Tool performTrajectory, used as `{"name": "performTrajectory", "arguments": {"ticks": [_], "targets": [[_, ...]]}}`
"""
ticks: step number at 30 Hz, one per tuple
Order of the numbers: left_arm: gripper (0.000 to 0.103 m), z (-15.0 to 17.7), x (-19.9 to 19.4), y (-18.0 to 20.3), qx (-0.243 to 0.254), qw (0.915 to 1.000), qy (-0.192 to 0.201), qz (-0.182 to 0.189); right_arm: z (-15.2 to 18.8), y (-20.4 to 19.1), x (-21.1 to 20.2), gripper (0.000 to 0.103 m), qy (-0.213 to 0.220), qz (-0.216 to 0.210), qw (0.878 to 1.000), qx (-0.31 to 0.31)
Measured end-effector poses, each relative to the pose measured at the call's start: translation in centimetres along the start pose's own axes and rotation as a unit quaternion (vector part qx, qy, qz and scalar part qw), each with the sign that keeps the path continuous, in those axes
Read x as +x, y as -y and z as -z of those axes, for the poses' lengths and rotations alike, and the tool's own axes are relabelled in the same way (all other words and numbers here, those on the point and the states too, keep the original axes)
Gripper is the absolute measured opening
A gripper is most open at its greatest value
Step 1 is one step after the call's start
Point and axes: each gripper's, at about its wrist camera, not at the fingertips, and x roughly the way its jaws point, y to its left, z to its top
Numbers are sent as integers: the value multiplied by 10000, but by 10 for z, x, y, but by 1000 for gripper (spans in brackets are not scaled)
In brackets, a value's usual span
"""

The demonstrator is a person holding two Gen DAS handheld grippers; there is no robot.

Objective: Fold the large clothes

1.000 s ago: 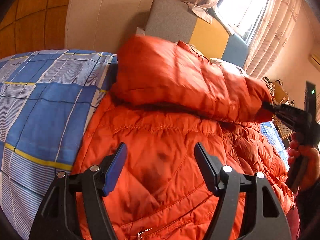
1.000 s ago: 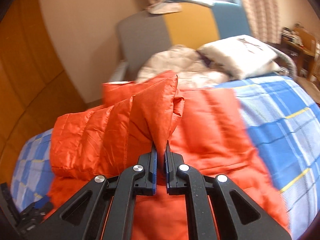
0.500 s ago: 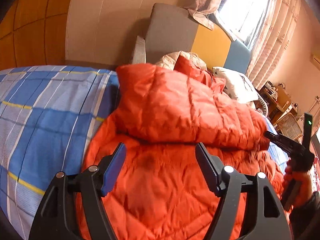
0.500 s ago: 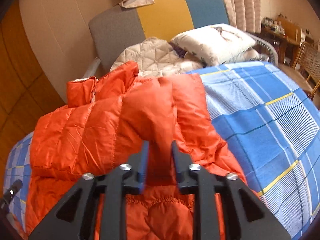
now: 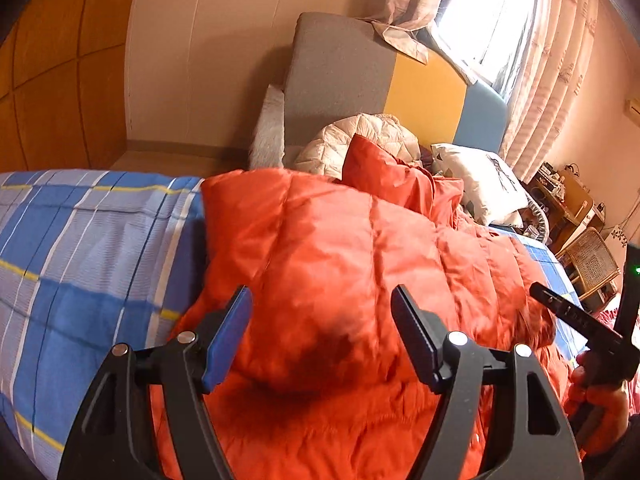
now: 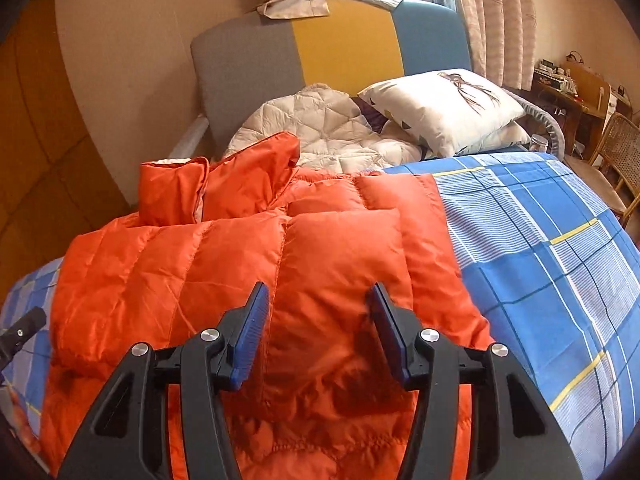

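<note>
An orange puffer jacket [image 5: 360, 264] lies on the blue plaid bedspread [image 5: 80, 248], with one sleeve [image 6: 224, 256] folded flat across its chest and the collar [image 6: 224, 184] standing up at the far end. My left gripper [image 5: 322, 312] is open and empty, hovering just above the folded sleeve. My right gripper [image 6: 318, 304] is open and empty above the sleeve's cuff end; it also shows at the right edge of the left wrist view [image 5: 576, 320].
A cream quilted garment [image 6: 320, 128] and a white pillow [image 6: 444, 108] lie by the grey, yellow and blue headboard [image 6: 344, 48]. Bedspread [image 6: 552, 248] lies bare to the jacket's right. A wicker chair [image 6: 616, 152] and a cluttered desk [image 6: 568, 84] stand beyond the bed.
My right gripper opened and let go of the sleeve, which now lies flat across the jacket. Both grippers drew back slightly; the left stayed open.
</note>
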Motion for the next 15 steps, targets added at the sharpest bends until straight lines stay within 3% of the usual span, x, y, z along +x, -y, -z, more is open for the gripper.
{"name": "performTrajectory", "arguments": {"ticks": [7, 9, 15], "targets": [[70, -14, 38, 6, 188, 9995, -167, -164, -7, -4, 34, 53, -169, 242, 9993, -228], [70, -13, 51, 2, 148, 9992, -291, -216, -5, -5, 43, 59, -206, 326, 9987, -320], [71, -1, 76, -15, -44, 9987, -463, -193, 4, -8, 67, 60, -306, 395, 9971, -574]]}}
